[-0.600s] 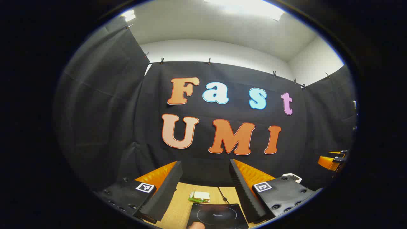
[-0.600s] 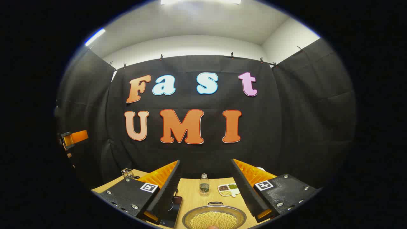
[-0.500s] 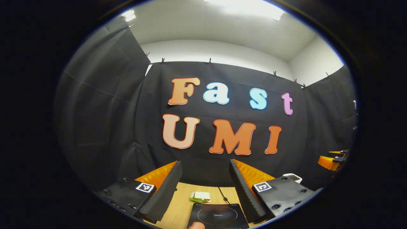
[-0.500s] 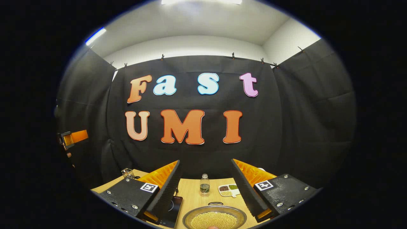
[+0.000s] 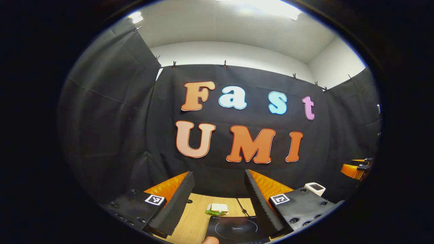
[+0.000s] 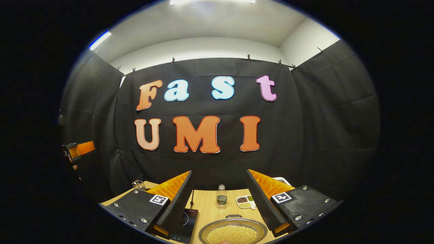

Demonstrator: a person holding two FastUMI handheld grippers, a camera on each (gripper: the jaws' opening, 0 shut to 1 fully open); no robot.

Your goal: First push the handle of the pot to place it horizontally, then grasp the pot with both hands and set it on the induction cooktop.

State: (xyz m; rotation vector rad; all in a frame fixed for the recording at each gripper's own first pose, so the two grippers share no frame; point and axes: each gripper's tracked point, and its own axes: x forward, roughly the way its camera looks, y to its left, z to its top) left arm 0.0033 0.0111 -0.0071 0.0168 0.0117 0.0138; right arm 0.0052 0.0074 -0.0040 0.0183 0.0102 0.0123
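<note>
**Two grippers spread wide, pot nearest the right**

Left gripper view: left gripper (image 5: 219, 203), spread and empty, faces the induction cooktop (image 5: 237, 229) on the table (image 5: 193, 220).

Right gripper view: right gripper (image 6: 219, 203), wide and empty; pot (image 6: 232, 232) straight ahead near the table's front edge, handle (image 6: 233, 216) on its far rim.

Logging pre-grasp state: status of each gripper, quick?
Left gripper: open, holding nothing, above the induction cooktop.
Right gripper: open, holding nothing, above the pot.
</note>
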